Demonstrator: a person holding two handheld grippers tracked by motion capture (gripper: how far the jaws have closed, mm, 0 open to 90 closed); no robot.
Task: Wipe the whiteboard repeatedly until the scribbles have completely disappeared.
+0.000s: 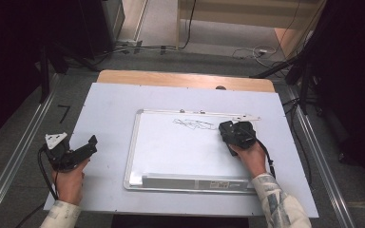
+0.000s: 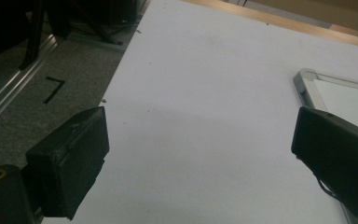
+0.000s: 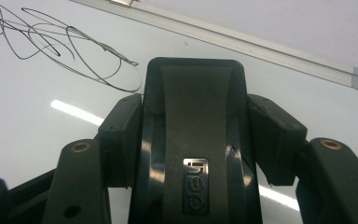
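- The right gripper (image 3: 193,140) is clamped on a black eraser (image 3: 193,116), one jaw pressed against each long side of it.
- The eraser is a glossy black plastic block with a rounded far end and a raised, slightly curved middle strip running along its back.
- A small silver plate on that strip bears the raised letters "deli", read along the eraser's length.
- The eraser sits on the whiteboard (image 1: 171,152), near its upper right part, just beside a tangle of thin black scribble (image 3: 65,46); in the high view the right gripper (image 1: 230,133) covers it at the right end of those lines.
- The scribble is loops and crossing strokes, no readable words.
- The whiteboard has a silver frame with grey corner pieces and lies flat on the white table (image 1: 104,109); a strip with a small label, too small to read, runs along its near edge.
- The left gripper (image 2: 200,144) has its jaws wide apart with nothing between them, over bare table left of the board.
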